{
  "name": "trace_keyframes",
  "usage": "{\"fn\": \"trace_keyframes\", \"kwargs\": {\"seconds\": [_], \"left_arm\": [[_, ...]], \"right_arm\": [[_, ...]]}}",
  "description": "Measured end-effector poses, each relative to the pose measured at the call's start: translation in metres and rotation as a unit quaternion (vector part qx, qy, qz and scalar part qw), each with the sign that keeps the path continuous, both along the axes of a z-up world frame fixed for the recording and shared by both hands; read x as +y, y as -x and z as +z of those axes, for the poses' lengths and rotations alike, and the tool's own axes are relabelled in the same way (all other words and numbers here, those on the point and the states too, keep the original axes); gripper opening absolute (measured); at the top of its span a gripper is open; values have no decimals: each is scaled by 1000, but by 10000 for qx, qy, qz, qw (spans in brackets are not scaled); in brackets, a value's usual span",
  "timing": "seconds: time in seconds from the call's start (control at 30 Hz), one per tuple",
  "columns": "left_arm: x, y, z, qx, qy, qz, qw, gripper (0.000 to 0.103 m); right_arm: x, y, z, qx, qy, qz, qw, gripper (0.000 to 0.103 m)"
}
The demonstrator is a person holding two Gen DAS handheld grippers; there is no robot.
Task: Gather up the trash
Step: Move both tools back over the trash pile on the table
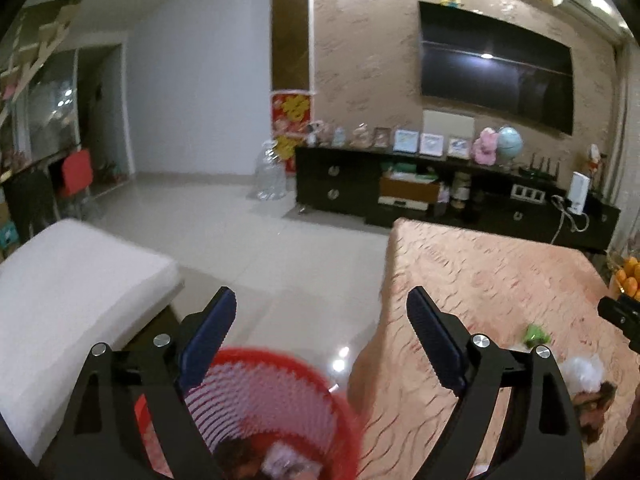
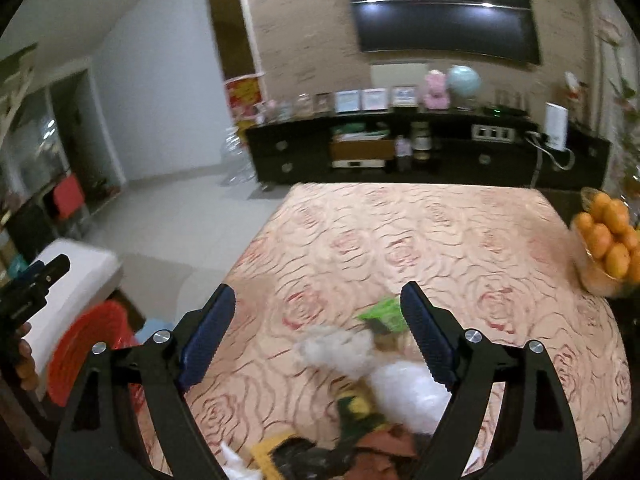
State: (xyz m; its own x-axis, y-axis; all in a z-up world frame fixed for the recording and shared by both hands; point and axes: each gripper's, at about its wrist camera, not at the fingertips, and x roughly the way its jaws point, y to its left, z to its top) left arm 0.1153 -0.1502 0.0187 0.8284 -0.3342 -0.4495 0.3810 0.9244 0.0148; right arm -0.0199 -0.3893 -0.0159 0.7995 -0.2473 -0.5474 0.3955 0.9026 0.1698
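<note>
A red mesh trash basket (image 1: pixel 272 404) stands on the floor beside the table, with some trash inside; it also shows in the right wrist view (image 2: pixel 86 356). My left gripper (image 1: pixel 320 312) is open and empty, just above the basket. My right gripper (image 2: pixel 318 308) is open and empty over a pile of trash on the pink tablecloth (image 2: pixel 400 240): white crumpled tissue (image 2: pixel 340 346), a white plastic bag (image 2: pixel 404 392), a green wrapper (image 2: pixel 382 312) and yellow-green and brown wrappers (image 2: pixel 360 412). In the left wrist view the green wrapper (image 1: pixel 536 334) and white tissue (image 1: pixel 582 370) lie to the right.
A bowl of oranges (image 2: pixel 608 244) sits at the table's right edge. A white cushioned bench (image 1: pixel 68 292) stands left of the basket. A dark TV cabinet (image 1: pixel 440 188) with a wall TV (image 1: pixel 496 72) is behind, across tiled floor (image 1: pixel 260 248).
</note>
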Motion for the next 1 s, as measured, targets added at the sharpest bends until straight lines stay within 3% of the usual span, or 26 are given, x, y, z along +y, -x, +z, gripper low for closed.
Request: {"fn": "trace_keyframes", "kwargs": {"seconds": [0.2,0.37,0.63,0.8,1.0], "left_arm": [[-13,-1,-32,4,-313,-184,9993,84],[-17,0,-44,83,-354,-506,9981,84],[-27,21,-67,34,-670,-1122,9914,84],[-23,35,-73,158,-665,-1464,9869,84],[-24,46,-69,477,-404,-1813,9814,84]], "right_arm": [[-20,4,-6,104,-67,-477,9988,82],[-26,6,-18,336,-116,-665,9972,82],[-26,39,-12,188,-311,-1124,9930,82],[-19,52,-12,175,-290,-1198,9922,82],[-14,63,-15,132,107,-1277,9917,83]]}}
